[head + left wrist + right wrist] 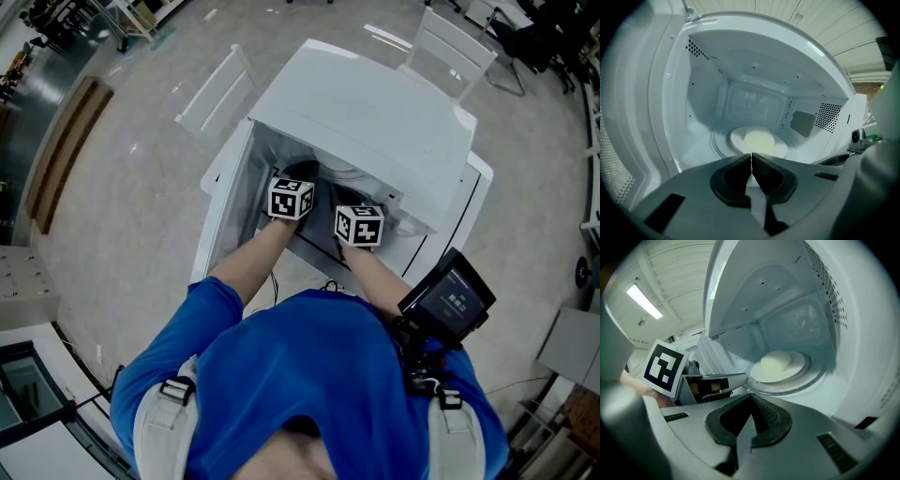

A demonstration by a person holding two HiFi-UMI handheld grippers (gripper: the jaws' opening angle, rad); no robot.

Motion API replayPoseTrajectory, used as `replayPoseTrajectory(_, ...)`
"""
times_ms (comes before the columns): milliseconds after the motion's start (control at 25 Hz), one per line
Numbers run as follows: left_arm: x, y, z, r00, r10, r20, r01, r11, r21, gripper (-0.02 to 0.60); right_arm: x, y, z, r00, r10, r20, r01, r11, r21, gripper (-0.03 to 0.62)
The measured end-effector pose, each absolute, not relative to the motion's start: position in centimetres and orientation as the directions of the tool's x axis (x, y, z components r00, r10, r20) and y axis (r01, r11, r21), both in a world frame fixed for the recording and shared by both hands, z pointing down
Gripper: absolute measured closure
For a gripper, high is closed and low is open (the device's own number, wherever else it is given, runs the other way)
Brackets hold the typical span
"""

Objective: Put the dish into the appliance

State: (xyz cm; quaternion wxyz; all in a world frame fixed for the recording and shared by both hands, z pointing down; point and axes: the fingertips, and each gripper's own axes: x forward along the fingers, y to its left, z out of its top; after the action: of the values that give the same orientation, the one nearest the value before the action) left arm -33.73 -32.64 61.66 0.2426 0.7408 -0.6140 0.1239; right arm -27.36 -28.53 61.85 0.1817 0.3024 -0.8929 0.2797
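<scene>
A person in a blue shirt [309, 375], with a black screened device [450, 302] at the right hip, leans over a white surface [480, 178]. Both forearms reach into a white microwave oven [366, 112]. Its door [225, 202] stands swung open on the left, and nothing lies between the claws and the cavity. At the oven's mouth the left claw [751, 155] is clenched, its jaw tips together and empty. The right claw [751, 397], just beside it, is likewise clenched on nothing. Farther in, a white round plate [778, 147] carrying a pale yellow mound [759, 138] sits on the glass turntable [787, 389] mid-cavity, clear of both claws. Beyond the surface, a white chair [220, 89] stands far left and another white chair [450, 47] far right.
</scene>
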Motion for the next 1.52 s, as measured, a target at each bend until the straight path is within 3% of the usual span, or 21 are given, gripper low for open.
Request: replayPoseTrajectory(1520, -30.9, -16.7, 56.2, 0.177, -0.917, 0.357, -0.966, -0.092, 0.242, 0.575, -21.0, -19.0, 57.5, -0.784, -0.469, 0.408, -0.614, 0.682, -0.397, 0.592)
